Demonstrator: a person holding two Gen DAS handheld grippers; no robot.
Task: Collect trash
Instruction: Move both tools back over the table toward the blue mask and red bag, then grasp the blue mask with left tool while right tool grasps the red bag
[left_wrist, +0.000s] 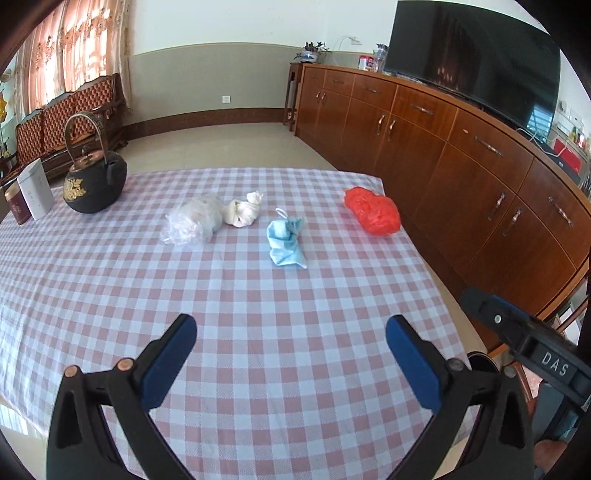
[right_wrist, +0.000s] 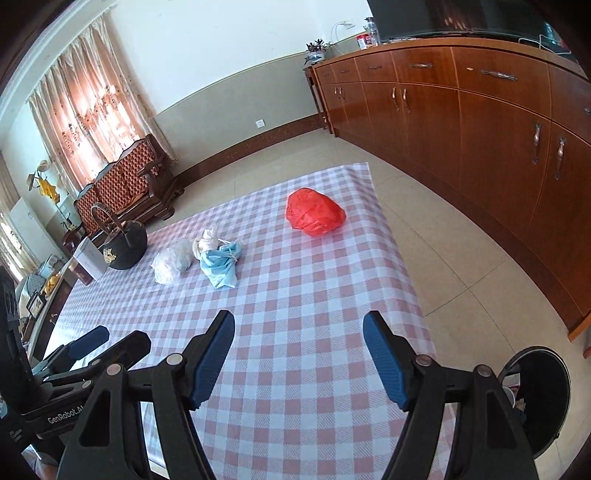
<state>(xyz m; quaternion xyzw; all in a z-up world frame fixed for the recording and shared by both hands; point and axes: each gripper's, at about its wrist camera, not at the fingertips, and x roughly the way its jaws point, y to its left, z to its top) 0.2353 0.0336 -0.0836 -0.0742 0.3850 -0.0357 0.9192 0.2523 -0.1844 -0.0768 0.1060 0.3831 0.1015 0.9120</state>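
Both grippers, left (left_wrist: 291, 334) and right (right_wrist: 299, 330), hang wide open and empty over the checked tablecloth (left_wrist: 258, 314). Nothing collected yet: clear bag (left_wrist: 192, 223), white wad (left_wrist: 243, 212), blue mask (left_wrist: 286, 242) and red bag (left_wrist: 373, 214) all lie on the far half. Bin (right_wrist: 535, 398) sits beside the table's right edge.

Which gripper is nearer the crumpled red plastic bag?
Right. The right gripper faces the crumpled red plastic bag almost straight on; the left gripper sits further left.

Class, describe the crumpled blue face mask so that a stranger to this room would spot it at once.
Start at the checked tablecloth on the table beside the long wooden sideboard. Four pieces of rubbish lie across its far half; the face mask sits between the white cloth bundle and the red plastic bag. It alone is pale blue.
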